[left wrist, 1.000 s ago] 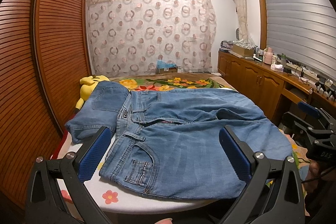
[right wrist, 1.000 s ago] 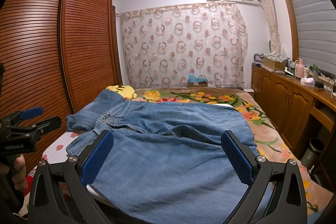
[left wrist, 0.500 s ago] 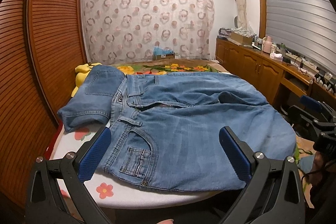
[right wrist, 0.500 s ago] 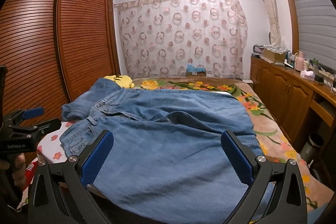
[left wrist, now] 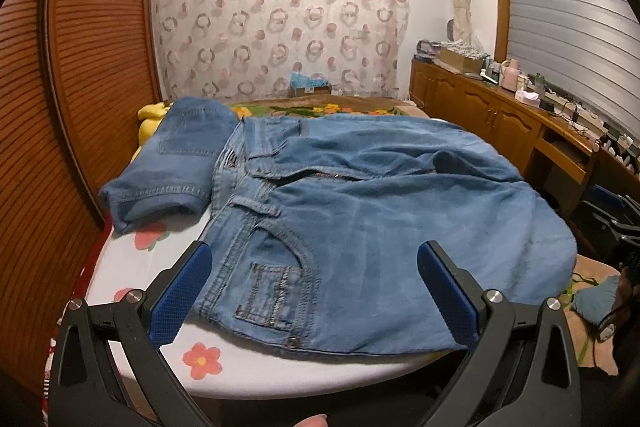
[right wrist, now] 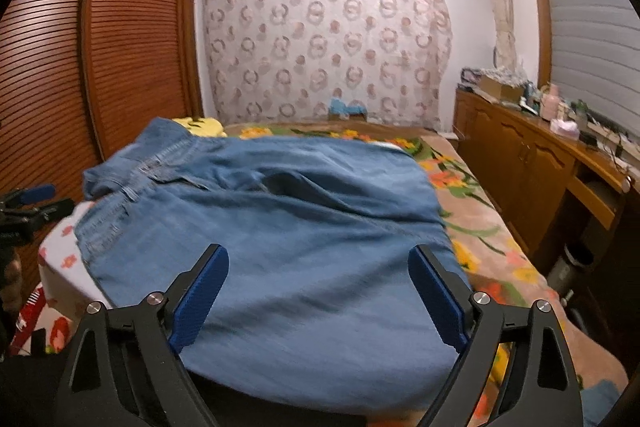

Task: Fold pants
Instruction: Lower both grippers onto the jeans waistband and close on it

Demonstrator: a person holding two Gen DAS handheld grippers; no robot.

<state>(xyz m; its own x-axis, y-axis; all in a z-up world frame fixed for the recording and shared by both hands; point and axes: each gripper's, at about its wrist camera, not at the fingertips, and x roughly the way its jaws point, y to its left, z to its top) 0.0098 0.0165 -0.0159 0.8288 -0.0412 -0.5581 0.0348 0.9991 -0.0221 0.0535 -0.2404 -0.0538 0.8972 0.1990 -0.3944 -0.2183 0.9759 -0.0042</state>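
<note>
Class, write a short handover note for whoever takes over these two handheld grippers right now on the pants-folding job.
Left gripper: open, empty, above the jeans near the waistband pocket.
Right gripper: open, empty, its jaws have just been closing a little; above the leg end.
Jeans lie spread across the bed, one part already turned over at the far left.
Left to do: grip the near edge and make the folds.

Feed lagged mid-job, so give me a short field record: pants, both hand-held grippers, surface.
pants: blue jeans spread on the bed, one part folded over by the waistband
left hand-held gripper: open, above the pocket corner, holding nothing
right hand-held gripper: open, jaws just narrowed slightly, over the denim, no grip
surface: flowered sheet
</note>
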